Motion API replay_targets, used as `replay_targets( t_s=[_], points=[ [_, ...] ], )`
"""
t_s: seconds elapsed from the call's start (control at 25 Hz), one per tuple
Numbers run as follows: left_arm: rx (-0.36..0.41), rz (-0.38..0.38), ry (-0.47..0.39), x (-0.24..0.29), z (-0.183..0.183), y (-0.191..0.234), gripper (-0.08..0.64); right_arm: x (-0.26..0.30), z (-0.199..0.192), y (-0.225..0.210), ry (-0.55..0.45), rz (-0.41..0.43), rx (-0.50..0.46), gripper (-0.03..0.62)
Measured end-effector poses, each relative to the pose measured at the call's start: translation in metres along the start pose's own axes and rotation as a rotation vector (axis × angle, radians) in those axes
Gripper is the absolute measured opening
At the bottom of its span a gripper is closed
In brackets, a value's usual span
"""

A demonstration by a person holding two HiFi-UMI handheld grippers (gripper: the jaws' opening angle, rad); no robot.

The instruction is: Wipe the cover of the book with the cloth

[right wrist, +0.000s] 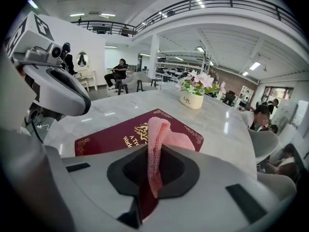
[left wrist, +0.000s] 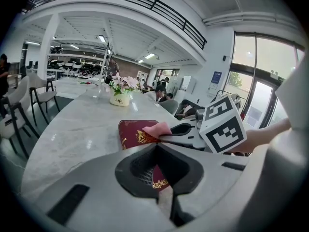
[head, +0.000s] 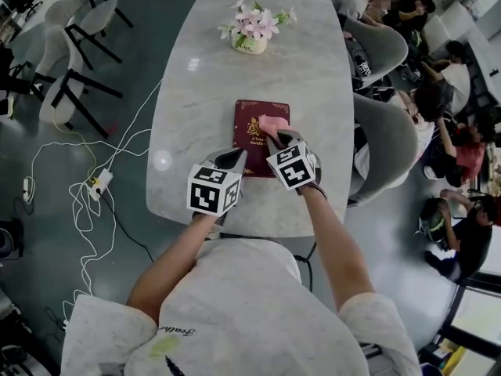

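Observation:
A dark red book (head: 254,143) with gold print lies flat on the marble table (head: 196,92), just in front of me. My right gripper (head: 275,139) is shut on a pink cloth (head: 272,124), which rests on the book's right half. In the right gripper view the cloth (right wrist: 159,129) runs up from between the right gripper's (right wrist: 153,146) jaws and drapes onto the cover (right wrist: 116,134). My left gripper (head: 237,157) is shut, its tips at the book's near left edge. In the left gripper view the left gripper's (left wrist: 155,146) jaws meet over the book's (left wrist: 133,132) near corner; whether they touch it is unclear.
A small pot of pink flowers (head: 250,34) stands at the table's far end. Grey chairs (head: 383,131) line the right side, with seated people beyond them. More chairs (head: 70,69) stand to the left, and white cables with a power strip (head: 98,182) lie on the floor.

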State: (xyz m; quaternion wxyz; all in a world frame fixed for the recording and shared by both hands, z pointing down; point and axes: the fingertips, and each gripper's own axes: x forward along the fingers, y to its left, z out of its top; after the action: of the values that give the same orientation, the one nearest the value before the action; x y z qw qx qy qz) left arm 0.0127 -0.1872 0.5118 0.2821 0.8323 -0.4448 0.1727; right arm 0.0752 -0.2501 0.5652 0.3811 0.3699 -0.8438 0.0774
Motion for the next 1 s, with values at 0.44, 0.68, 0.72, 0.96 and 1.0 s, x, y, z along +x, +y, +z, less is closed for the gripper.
replay_targets(
  t_s=[0.44,0.68,0.72,0.96,1.0],
  points=[
    [0.001,-0.010,-0.001,-0.004,-0.004,0.001,0.008,-0.005,-0.004,0.011,0.007,-0.007,0.007,0.020],
    [0.007,-0.021,0.001,-0.006,-0.006,-0.002,0.008,-0.009,-0.008,0.016,0.010,-0.014,0.017,0.020],
    [0.009,-0.023,0.001,-0.006,-0.007,-0.003,0.008,-0.010,-0.008,0.017,0.011,-0.014,0.018,0.020],
    [0.013,-0.034,0.002,-0.008,-0.008,-0.006,0.008,-0.015,-0.011,0.021,0.016,-0.020,0.022,0.020],
    [0.013,-0.035,0.002,-0.009,-0.009,-0.006,0.008,-0.015,-0.011,0.022,0.018,-0.021,0.023,0.020]
  ],
)
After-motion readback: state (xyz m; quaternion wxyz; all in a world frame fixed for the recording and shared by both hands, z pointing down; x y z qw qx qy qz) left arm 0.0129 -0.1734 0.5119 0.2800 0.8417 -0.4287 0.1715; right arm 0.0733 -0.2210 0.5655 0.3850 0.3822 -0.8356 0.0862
